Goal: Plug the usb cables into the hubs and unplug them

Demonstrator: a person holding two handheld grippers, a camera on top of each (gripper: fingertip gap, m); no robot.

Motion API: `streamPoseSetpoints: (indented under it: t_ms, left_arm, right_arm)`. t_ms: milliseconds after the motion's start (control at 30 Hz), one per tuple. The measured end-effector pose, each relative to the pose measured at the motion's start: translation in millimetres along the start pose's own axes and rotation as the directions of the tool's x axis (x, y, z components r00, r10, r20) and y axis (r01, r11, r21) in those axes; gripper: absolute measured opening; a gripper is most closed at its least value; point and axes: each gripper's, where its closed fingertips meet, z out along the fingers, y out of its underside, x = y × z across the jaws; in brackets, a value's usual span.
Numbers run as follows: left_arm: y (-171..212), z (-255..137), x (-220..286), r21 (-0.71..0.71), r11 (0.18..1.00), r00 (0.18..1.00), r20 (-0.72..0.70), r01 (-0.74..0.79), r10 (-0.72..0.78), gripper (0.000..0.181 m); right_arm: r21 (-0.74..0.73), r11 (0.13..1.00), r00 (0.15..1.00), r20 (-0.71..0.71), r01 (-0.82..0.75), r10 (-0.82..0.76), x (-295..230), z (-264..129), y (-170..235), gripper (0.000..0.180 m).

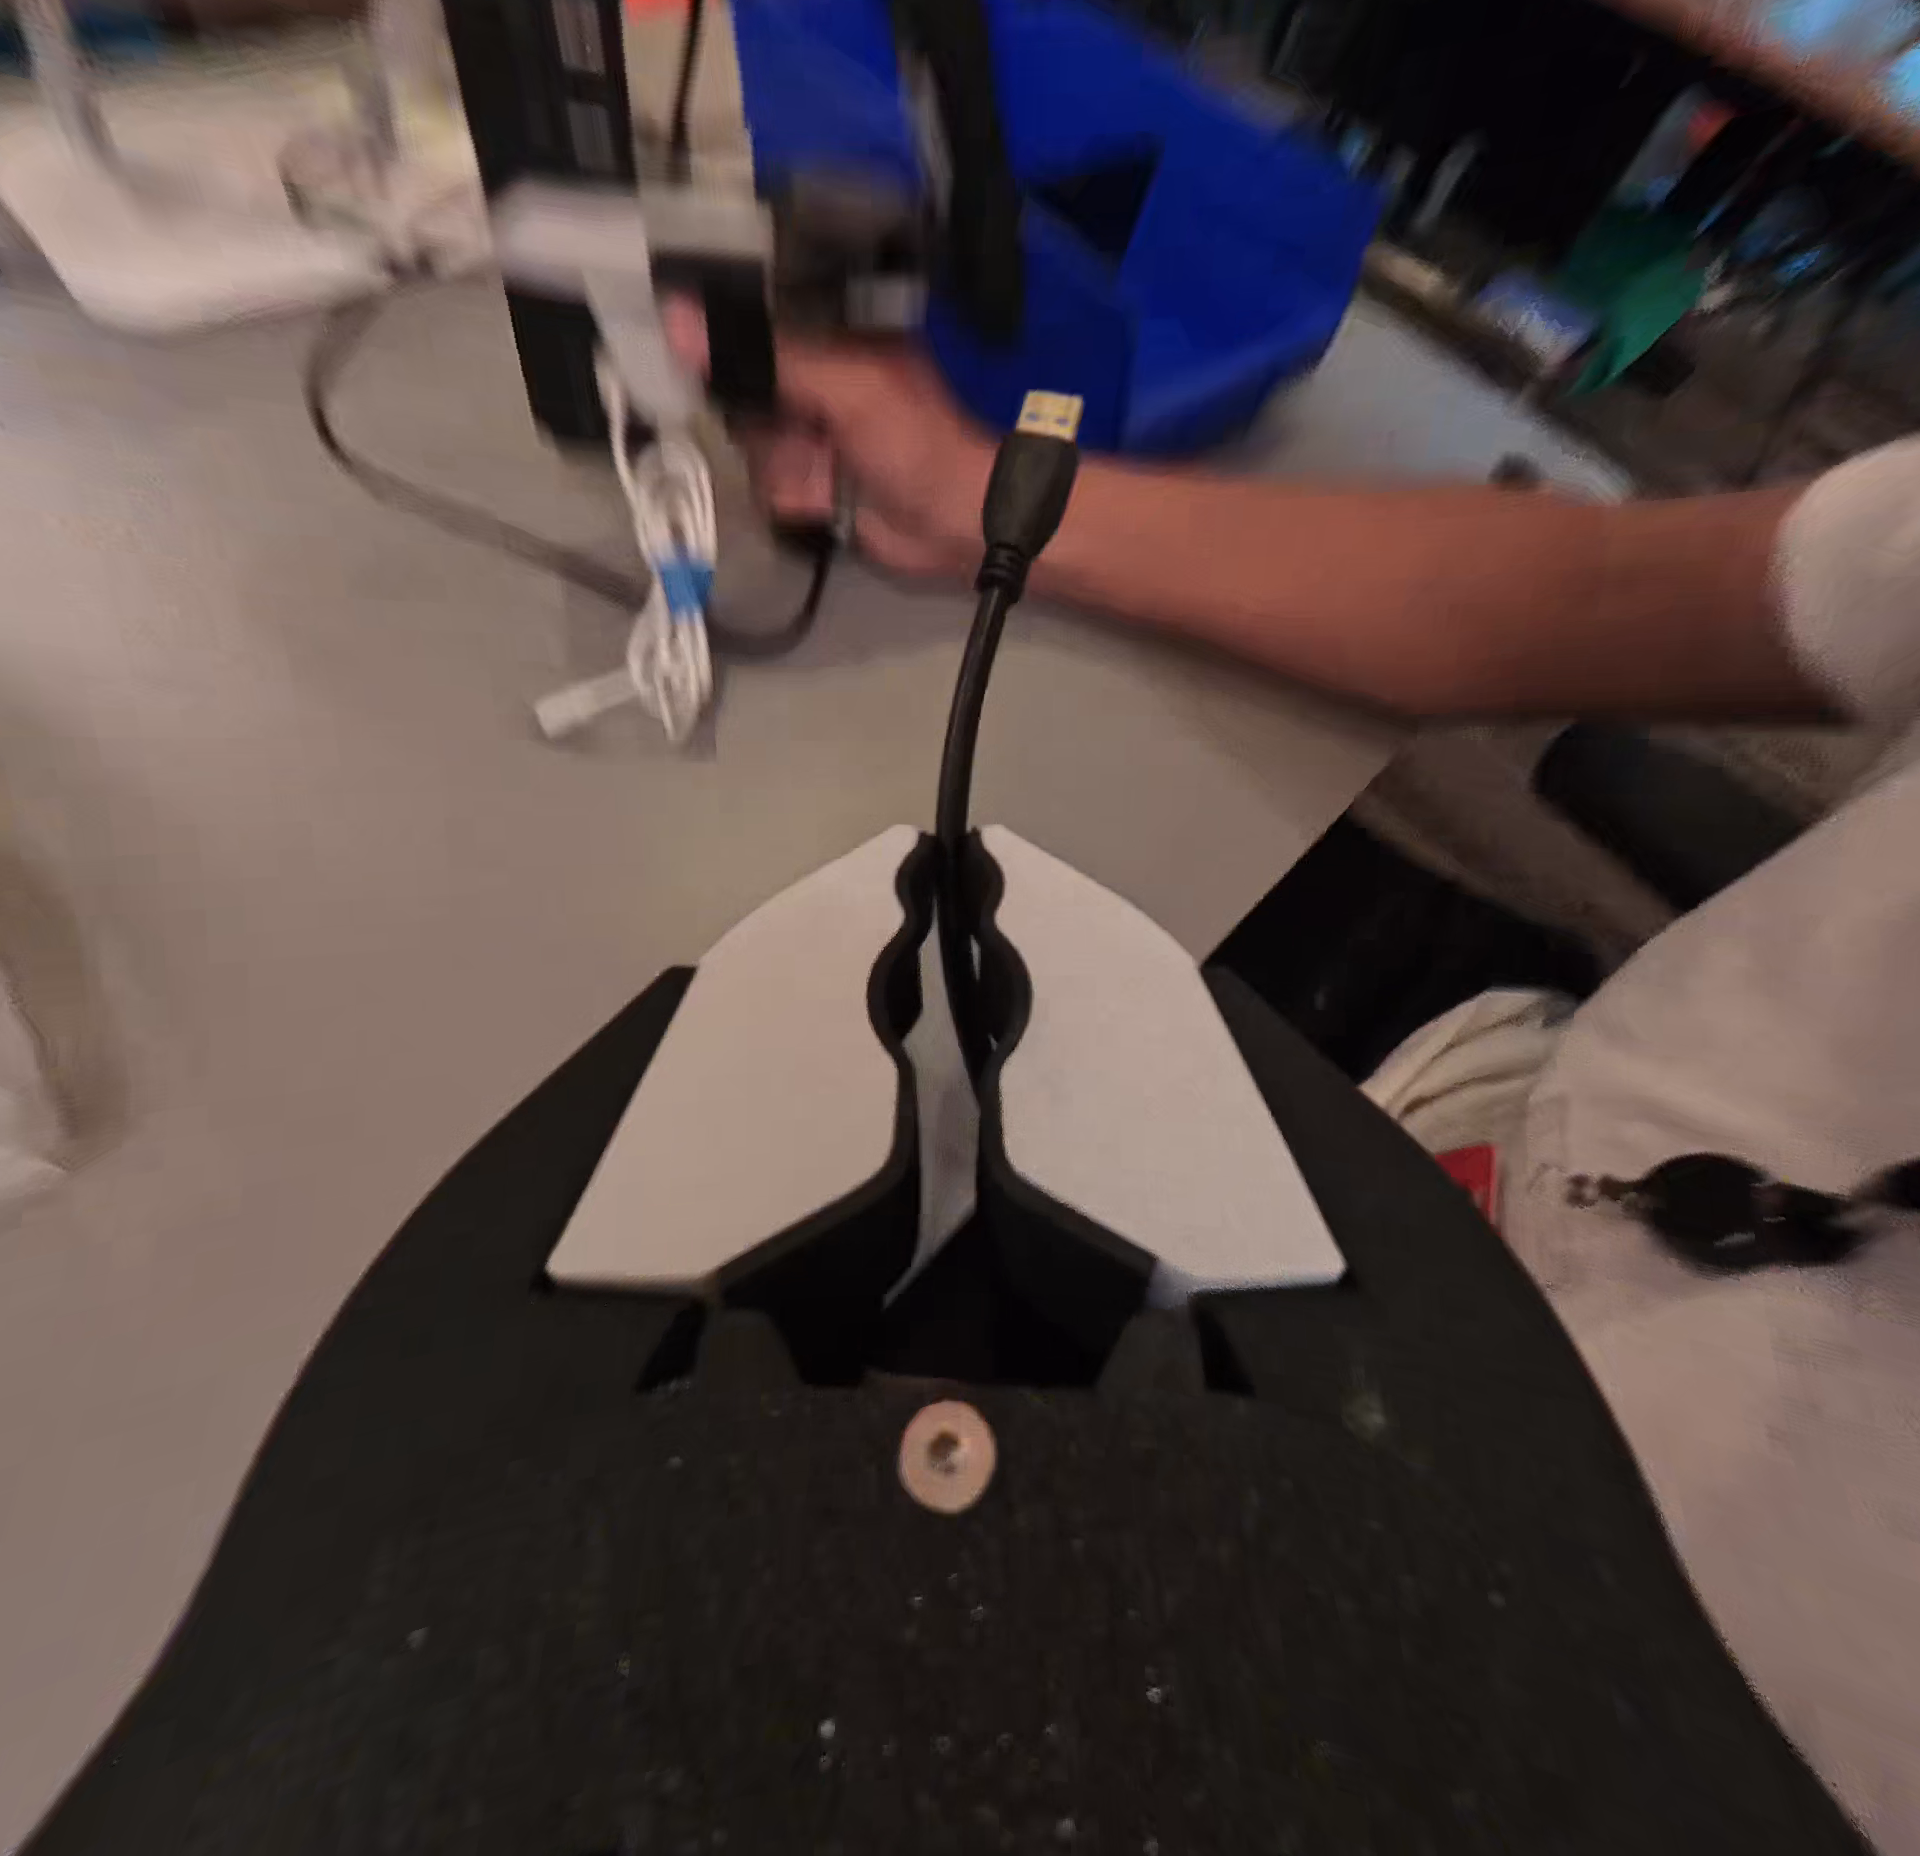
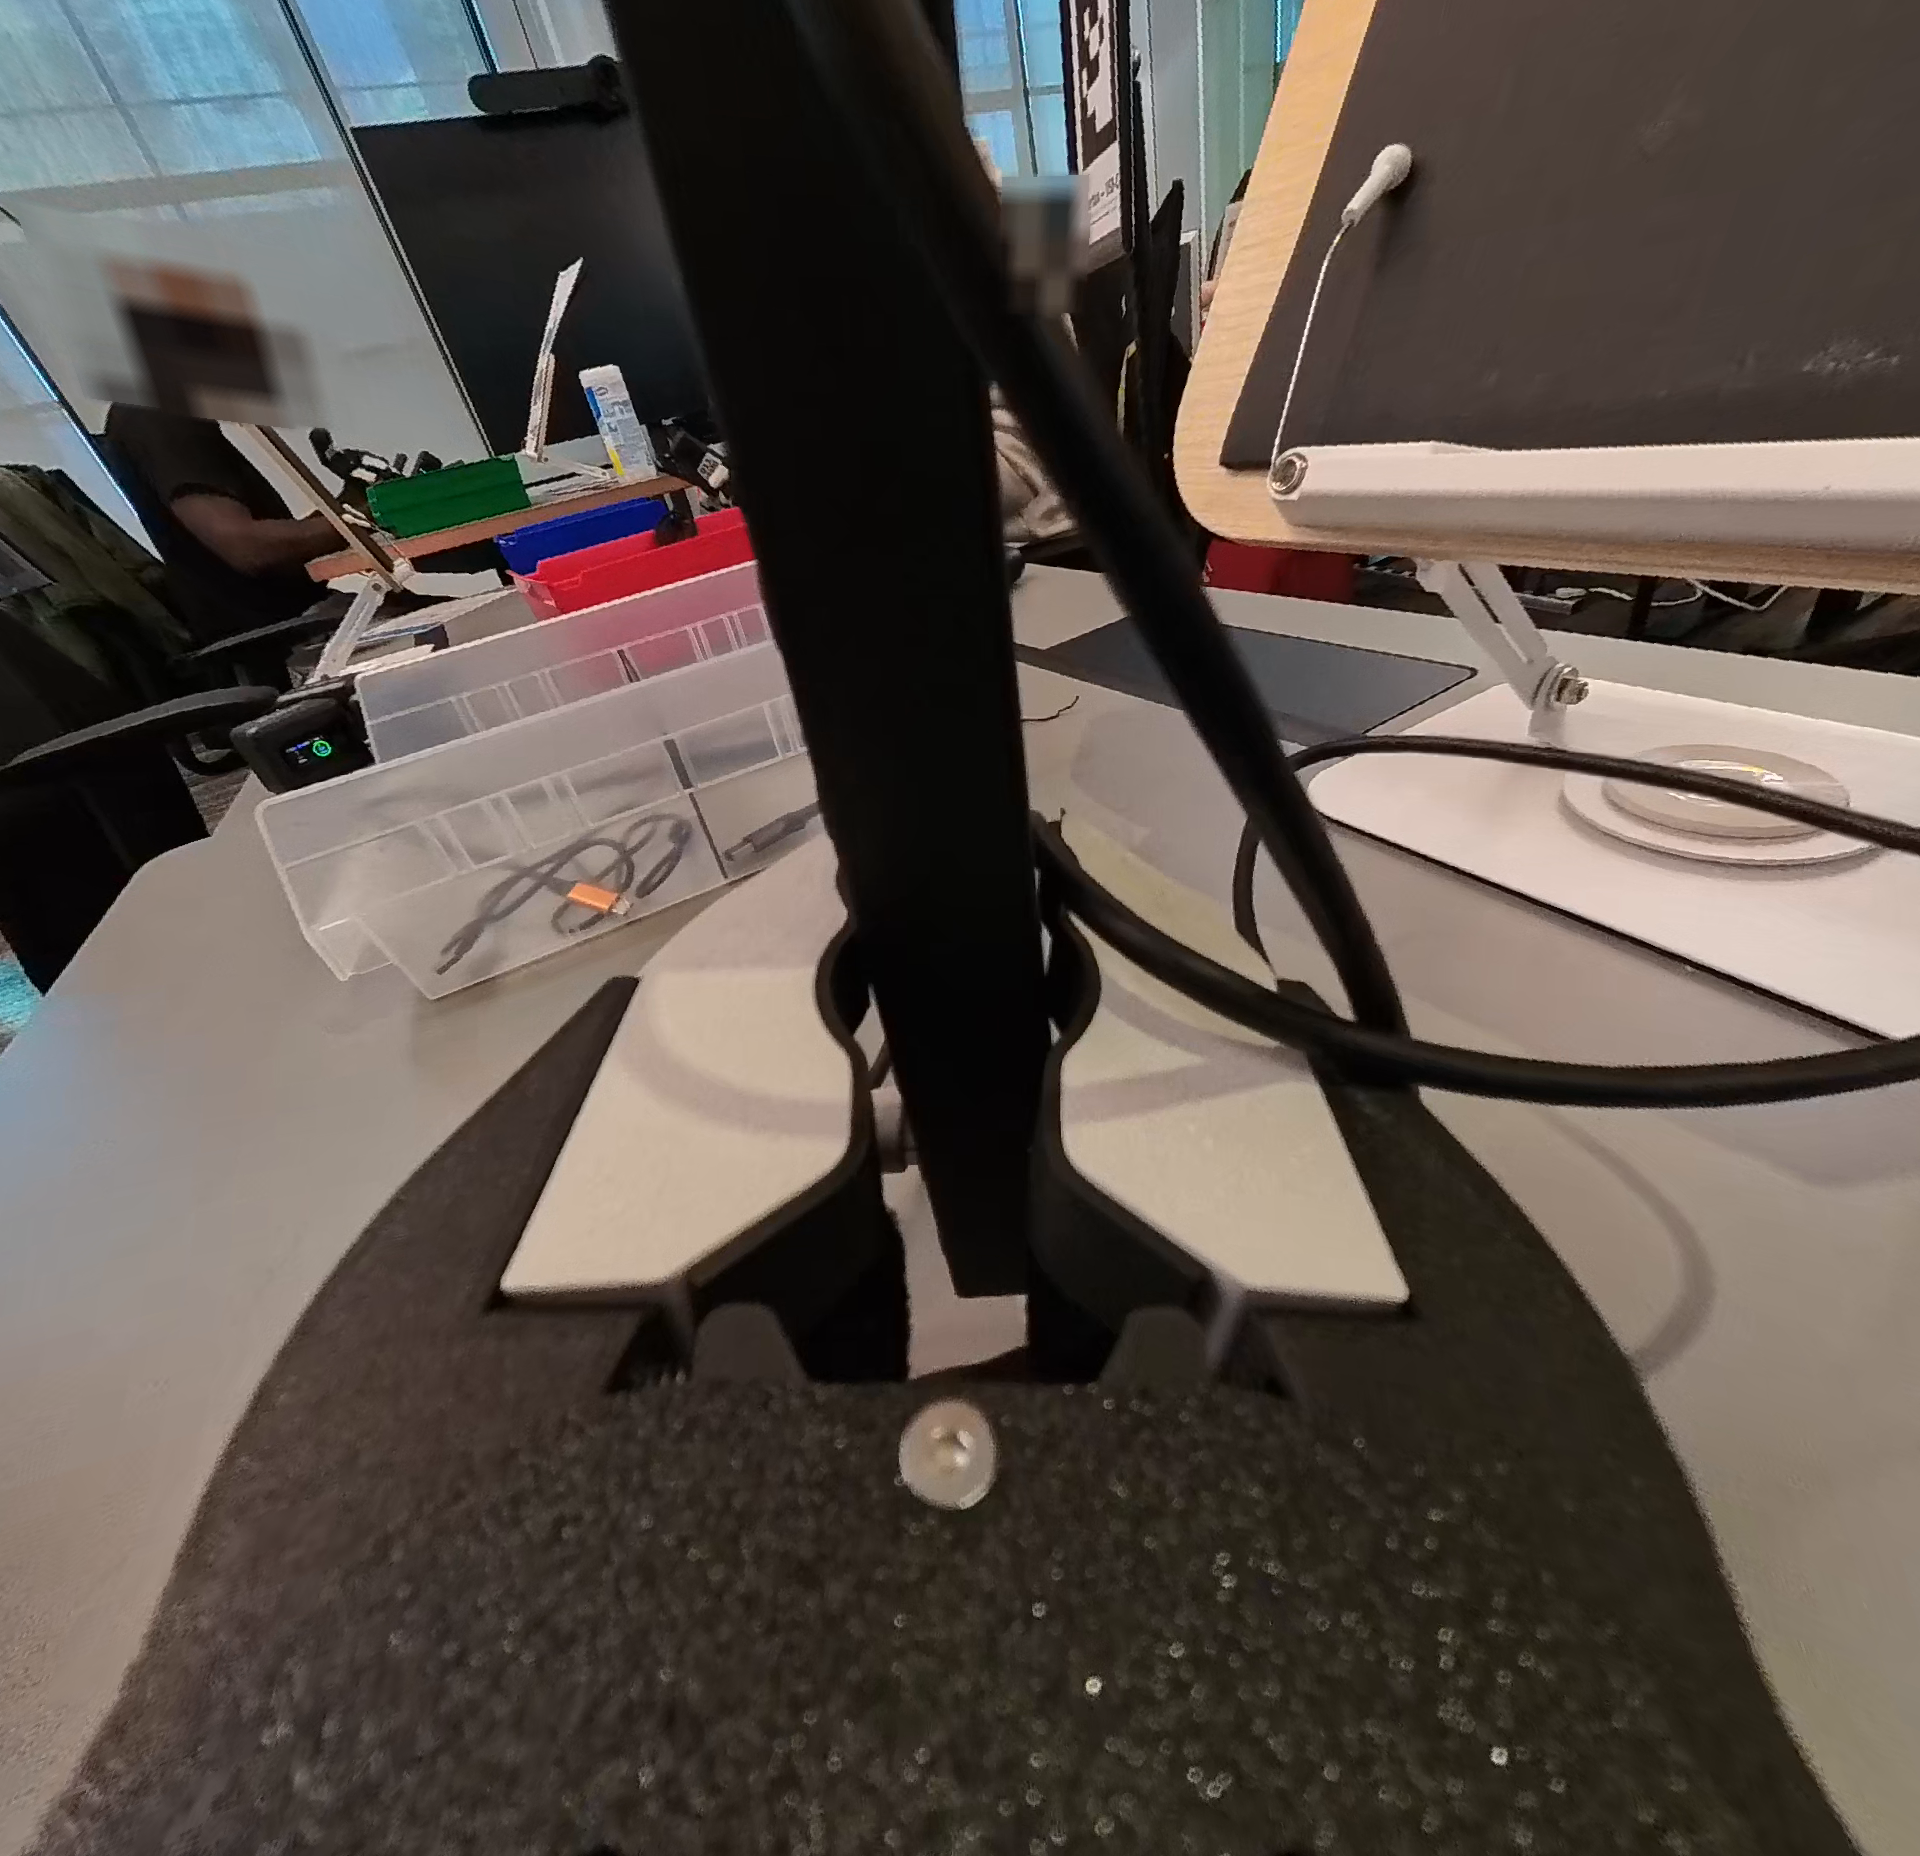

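Note:
My left gripper (image 1: 948,842) is shut on a black USB cable (image 1: 961,705). The cable's gold-tipped plug (image 1: 1049,422) sticks out free, forward of the fingertips and above the grey table (image 1: 260,767). Beyond it a person's hand (image 1: 883,476) holds the blue right gripper (image 1: 1091,196), blurred, against a tall black hub (image 1: 540,144). In the right wrist view my right gripper (image 2: 951,939) is shut on that black hub (image 2: 883,559), which stands upright between the fingers. A black cable (image 2: 1455,1068) loops from the hub across the table.
A bundled white cable with a blue tie (image 1: 675,580) lies on the table. A clear plastic organiser with cables (image 2: 520,830) stands at the left, with red (image 2: 634,570), blue and green bins behind. A white stand with a tilted board (image 2: 1558,352) stands at the right.

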Motion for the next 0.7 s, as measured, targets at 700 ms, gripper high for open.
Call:
streamPoseSetpoints:
  t_ms: [700]
  left_arm:
    - [42.2,62.0,-66.7,-0.256,0.888,0.847,0.287,-0.382,0.447,0.005]
  right_arm:
    - [-0.003,1.0,1.0,0.006,-0.008,0.008,0.2,0.1,0.4,0.03]
